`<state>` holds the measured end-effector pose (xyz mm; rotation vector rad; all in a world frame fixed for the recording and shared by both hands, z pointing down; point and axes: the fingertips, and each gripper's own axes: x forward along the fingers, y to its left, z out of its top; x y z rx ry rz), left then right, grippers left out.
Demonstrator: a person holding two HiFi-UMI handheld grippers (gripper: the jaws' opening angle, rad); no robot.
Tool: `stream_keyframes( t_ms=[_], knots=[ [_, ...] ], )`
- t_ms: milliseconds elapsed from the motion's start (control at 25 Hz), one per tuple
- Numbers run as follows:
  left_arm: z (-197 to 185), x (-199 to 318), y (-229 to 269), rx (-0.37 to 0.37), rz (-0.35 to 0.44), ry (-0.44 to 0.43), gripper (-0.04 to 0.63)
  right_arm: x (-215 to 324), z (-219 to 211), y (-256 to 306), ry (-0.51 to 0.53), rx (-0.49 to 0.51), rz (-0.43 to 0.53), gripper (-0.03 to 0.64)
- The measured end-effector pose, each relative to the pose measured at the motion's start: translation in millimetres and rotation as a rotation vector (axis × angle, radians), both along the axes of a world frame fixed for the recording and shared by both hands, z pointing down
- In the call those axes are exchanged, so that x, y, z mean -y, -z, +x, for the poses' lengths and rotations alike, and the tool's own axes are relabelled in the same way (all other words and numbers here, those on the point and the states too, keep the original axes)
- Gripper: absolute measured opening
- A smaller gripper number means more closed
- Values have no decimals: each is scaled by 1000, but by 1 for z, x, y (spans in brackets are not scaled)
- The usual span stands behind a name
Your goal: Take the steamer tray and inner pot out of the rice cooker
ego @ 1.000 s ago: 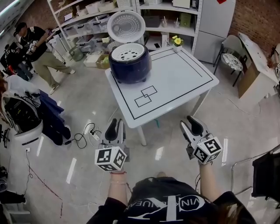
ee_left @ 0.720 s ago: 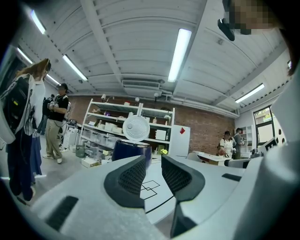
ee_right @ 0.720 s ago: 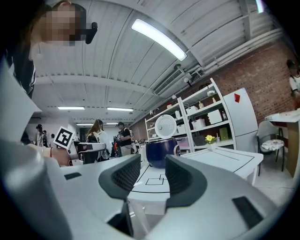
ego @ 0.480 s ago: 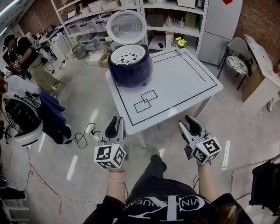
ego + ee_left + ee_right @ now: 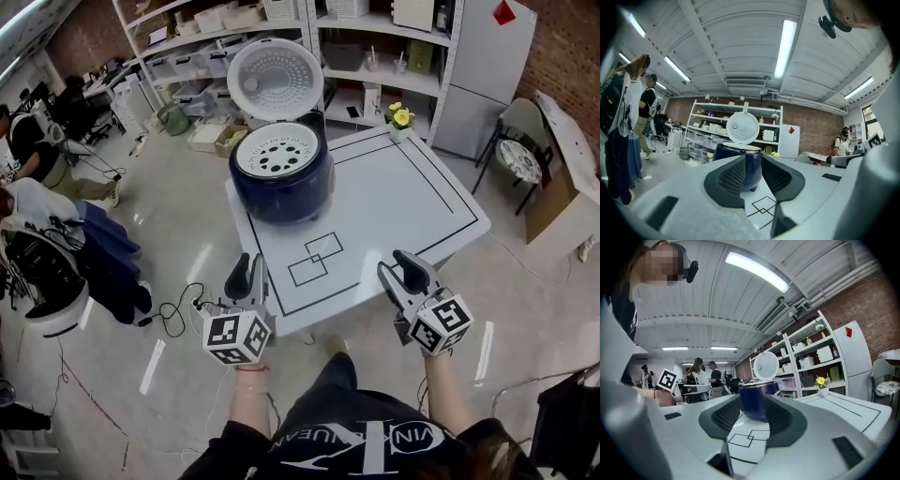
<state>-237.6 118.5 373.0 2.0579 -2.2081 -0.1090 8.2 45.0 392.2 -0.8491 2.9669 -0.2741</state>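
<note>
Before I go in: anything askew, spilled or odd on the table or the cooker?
Nothing stands out. The rice cooker stands upright near the far left corner of the table, lid open, steamer tray seated level inside. The flower pot is upright. The left gripper and right gripper are open and empty.

We see a white table straight ahead of both claws, its near edge just beyond the left gripper and the right gripper. Black lines frame its top, and two overlapping squares are drawn nearest the claws. Farther ahead of the left gripper stands the dark blue rice cooker. A small pot of yellow flowers sits at the far corner.
</note>
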Motion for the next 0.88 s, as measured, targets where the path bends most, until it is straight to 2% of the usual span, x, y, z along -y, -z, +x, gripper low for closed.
stream_keyframes(
  t_ms=[560, 880],
  knots=[
    [-68, 124, 16, 55, -2, 67, 80, 132, -93, 15, 112, -35, 16, 147],
    [-110, 168, 19, 65, -42, 117, 89, 208, -164, 31, 153, -122, 70, 146]
  ],
)
